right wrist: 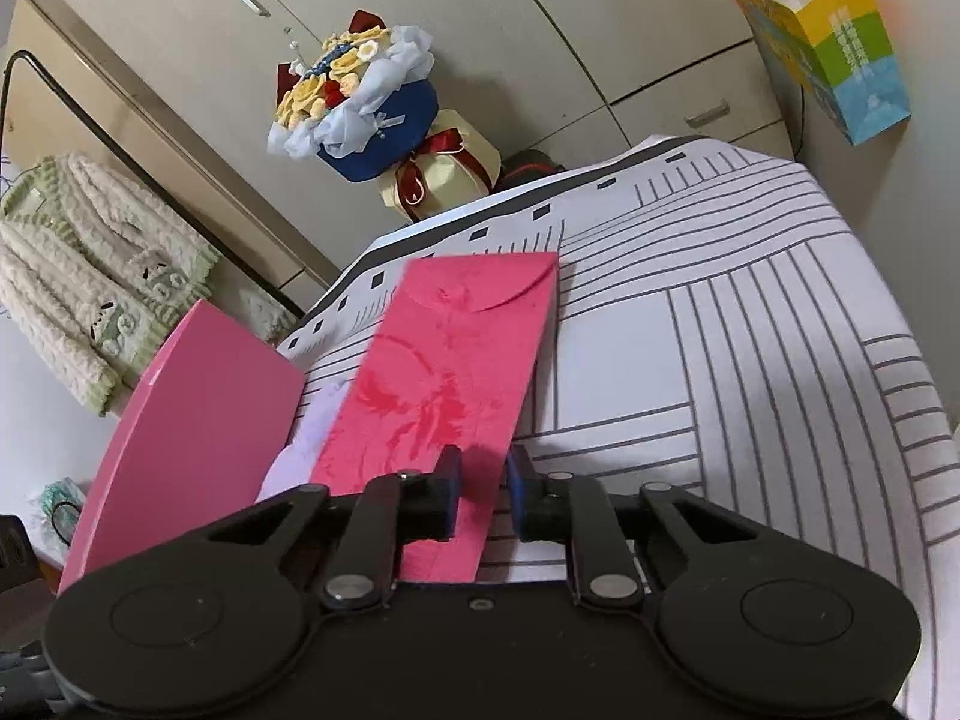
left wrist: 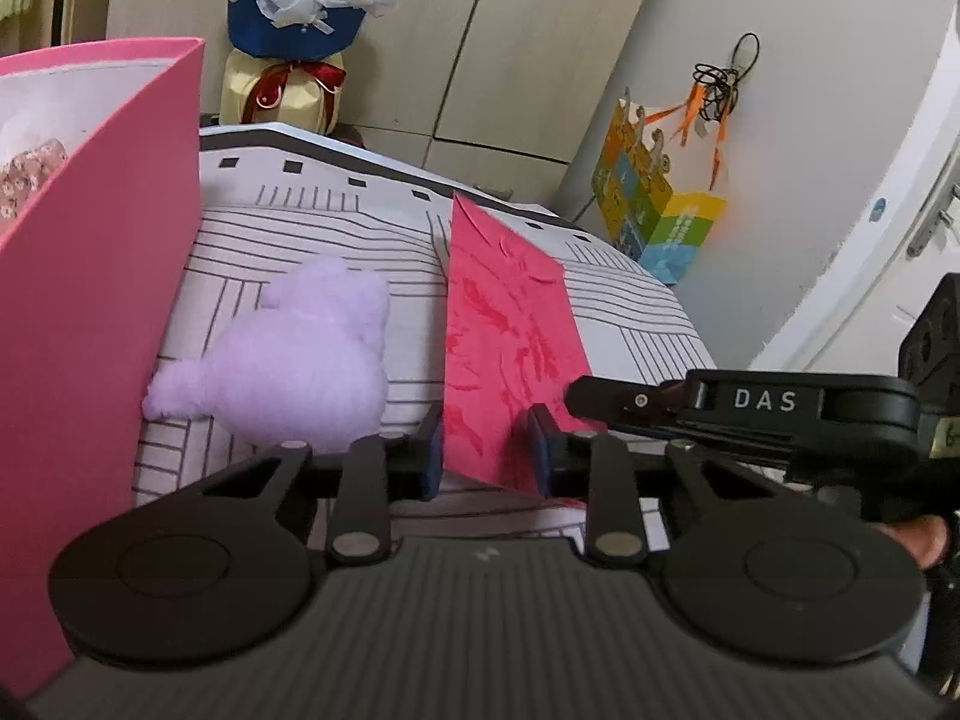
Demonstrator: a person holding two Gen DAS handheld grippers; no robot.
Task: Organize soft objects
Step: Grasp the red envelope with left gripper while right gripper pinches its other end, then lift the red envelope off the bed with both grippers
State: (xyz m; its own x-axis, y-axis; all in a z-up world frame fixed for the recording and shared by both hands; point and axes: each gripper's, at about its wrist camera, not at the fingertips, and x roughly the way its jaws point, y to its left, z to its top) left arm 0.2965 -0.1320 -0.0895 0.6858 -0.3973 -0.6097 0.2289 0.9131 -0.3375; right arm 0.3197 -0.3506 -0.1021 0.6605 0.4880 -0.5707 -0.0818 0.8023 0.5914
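Left wrist view: the left claw (left wrist: 487, 450) has its blue pads drawn in on the near end of the red envelope (left wrist: 504, 324), which stands on edge between them; whether the pads truly press it I cannot tell for sure, but it looks grasped.
Right wrist view: the right claw (right wrist: 485, 495) is clenched on the same red envelope (right wrist: 447, 372) at its near edge, over the striped desk cover (right wrist: 750, 330).
Soft objects: the lilac plush toy (left wrist: 288, 360) lies on the cover just beside the pink box (left wrist: 90, 276); a floral fabric piece (left wrist: 27, 180) sits inside it.
Risk of tearing: two claws on one thin envelope could crease or rip it if the hands pull apart or twist.
Risk of slipping: both grips are near the edge, so a quick lift could let it fall.
Risk of collision: the claws are close together and could knock each other or nudge the plush toy.
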